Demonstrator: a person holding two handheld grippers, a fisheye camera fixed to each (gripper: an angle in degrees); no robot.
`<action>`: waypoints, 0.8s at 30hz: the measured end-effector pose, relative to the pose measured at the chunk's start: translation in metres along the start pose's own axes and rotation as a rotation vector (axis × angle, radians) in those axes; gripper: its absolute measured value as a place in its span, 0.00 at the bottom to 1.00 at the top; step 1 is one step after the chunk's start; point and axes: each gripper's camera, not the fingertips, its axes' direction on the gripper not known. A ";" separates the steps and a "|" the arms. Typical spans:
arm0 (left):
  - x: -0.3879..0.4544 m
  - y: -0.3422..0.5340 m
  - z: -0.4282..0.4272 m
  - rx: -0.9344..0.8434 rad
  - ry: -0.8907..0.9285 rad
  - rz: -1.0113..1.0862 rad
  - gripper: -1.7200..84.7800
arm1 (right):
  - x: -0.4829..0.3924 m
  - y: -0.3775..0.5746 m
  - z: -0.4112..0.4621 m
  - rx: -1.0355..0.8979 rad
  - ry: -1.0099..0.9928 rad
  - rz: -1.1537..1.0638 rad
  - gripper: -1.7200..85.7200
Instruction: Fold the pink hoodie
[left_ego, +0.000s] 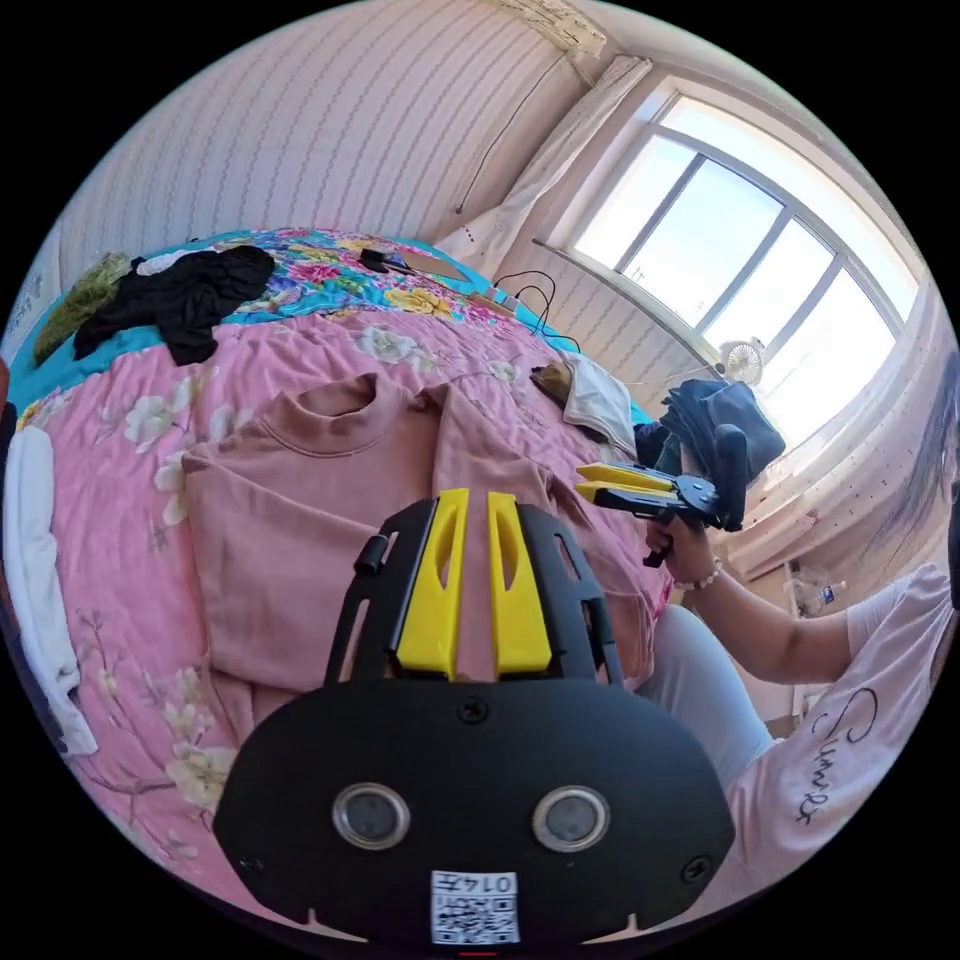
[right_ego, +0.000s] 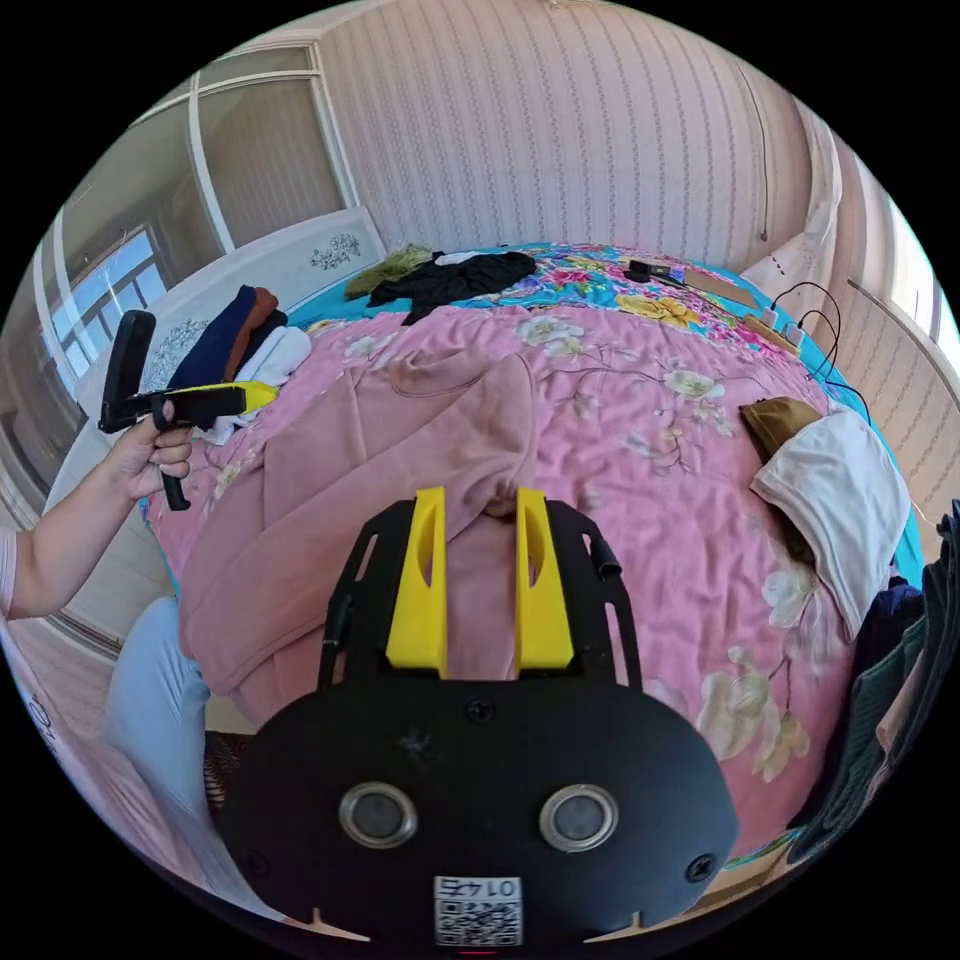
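Close up, the left gripper (left_ego: 478, 497) hung above the pink hoodie (left_ego: 330, 520), its yellow fingers (left_ego: 436, 580) parted by a narrow gap with nothing between them. Just under and past those fingertips the hoodie lay spread on the pink flowered bedspread (left_ego: 120, 560), its neckline further out and one sleeve folded across the body. To the right of the fingers, the right gripper (left_ego: 590, 480) hovered over the hoodie's edge in a hand (left_ego: 680, 545). In the right gripper view its own fingers (right_ego: 540, 590) stood slightly apart and empty, the hoodie's folded sleeve lying just beyond the tips. Left of them the other hand (right_ego: 150, 455) held the left gripper clear of the cloth. Off to the right lay a white cloth (right_ego: 840, 500). Far beyond the fingertips, a black garment (right_ego: 450, 275) lay near the striped wall (right_ego: 560, 120).
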 end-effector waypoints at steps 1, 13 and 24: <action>-0.001 -0.023 0.019 -0.028 0.003 0.026 0.07 | 0.010 -0.008 0.003 0.004 -0.013 0.033 0.14; -0.037 -0.122 0.141 -0.046 -0.061 -0.033 0.02 | 0.070 -0.046 0.022 -0.104 -0.105 0.090 0.05; -0.044 -0.132 0.147 -0.136 -0.111 0.077 0.09 | 0.115 -0.060 0.026 -0.169 -0.091 0.120 0.05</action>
